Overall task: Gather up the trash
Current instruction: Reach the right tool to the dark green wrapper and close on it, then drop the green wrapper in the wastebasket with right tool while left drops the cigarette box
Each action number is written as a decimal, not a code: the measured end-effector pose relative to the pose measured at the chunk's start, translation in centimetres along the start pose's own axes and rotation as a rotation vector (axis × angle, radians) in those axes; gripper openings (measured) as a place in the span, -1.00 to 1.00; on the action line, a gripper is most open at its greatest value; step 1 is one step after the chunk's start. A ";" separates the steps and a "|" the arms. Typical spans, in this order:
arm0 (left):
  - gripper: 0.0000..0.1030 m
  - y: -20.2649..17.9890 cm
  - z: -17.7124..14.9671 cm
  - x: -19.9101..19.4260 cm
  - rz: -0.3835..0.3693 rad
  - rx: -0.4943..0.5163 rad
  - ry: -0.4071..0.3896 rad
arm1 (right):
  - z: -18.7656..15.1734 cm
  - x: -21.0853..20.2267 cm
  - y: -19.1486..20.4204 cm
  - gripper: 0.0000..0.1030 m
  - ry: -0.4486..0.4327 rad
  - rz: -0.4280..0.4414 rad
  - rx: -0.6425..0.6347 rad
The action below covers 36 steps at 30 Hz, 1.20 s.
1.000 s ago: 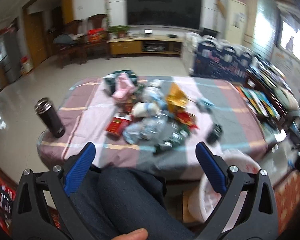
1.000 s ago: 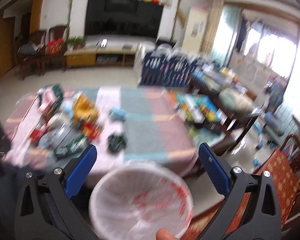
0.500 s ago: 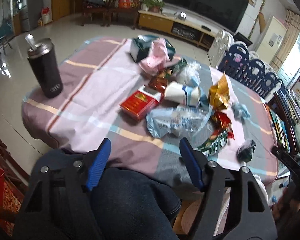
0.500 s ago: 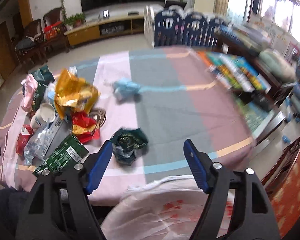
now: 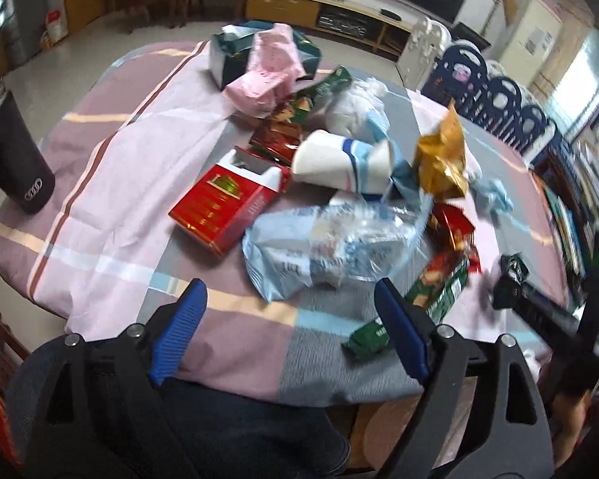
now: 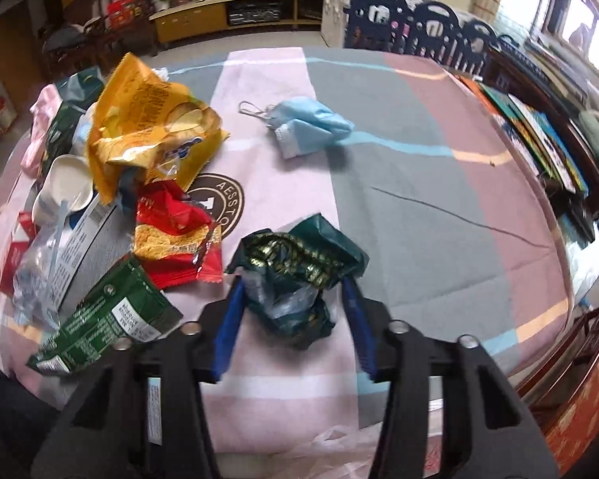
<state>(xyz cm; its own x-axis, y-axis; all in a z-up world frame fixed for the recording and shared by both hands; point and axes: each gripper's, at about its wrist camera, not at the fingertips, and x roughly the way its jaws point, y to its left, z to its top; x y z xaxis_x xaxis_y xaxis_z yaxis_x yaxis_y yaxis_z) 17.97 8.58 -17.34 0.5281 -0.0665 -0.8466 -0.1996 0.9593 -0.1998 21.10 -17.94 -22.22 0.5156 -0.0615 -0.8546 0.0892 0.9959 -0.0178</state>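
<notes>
Trash lies heaped on a table under a striped cloth. My right gripper is low over the near edge. Its jaws are closing on a crumpled dark green wrapper, and both blue pads touch its sides. Left of it lie a red packet, a green snack packet and a yellow chip bag. My left gripper hovers over the near edge, jaws opening with nothing between them. Just beyond it are a light-blue plastic bag, a red cigarette box and a paper cup.
A black tumbler stands at the table's left edge. A blue face mask lies alone mid-table. A white bin bag shows below the near edge. The person's dark trouser leg is under the left gripper. Chairs and shelves stand to the right.
Both grippers dropped and moved forward over the table. The right jaws narrowed around the dark green wrapper. The left jaws narrowed, then widened again.
</notes>
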 end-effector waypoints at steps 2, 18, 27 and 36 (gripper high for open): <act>0.66 0.5 0.4 0.0 -0.037 -0.007 -0.003 | -0.3 -0.4 -0.5 -0.35 0.008 0.018 0.011; 0.77 6.2 4.8 6.2 0.044 -0.067 0.065 | -5.3 -6.2 -4.7 -0.35 0.040 0.077 0.112; 0.65 6.8 7.1 10.4 0.020 -0.091 0.173 | -5.6 -7.6 -4.0 -0.34 0.031 0.092 0.100; 0.45 6.5 7.2 6.6 -0.018 -0.096 0.016 | -5.6 -8.6 -3.2 -0.34 0.023 0.106 0.095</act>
<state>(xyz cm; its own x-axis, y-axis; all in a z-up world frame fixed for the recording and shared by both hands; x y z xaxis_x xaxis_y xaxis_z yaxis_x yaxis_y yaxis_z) 26.06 16.35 -20.64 0.5192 -0.0883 -0.8501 -0.2688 0.9273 -0.2605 11.64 -20.22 -17.74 0.5070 0.0460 -0.8607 0.1166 0.9857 0.1214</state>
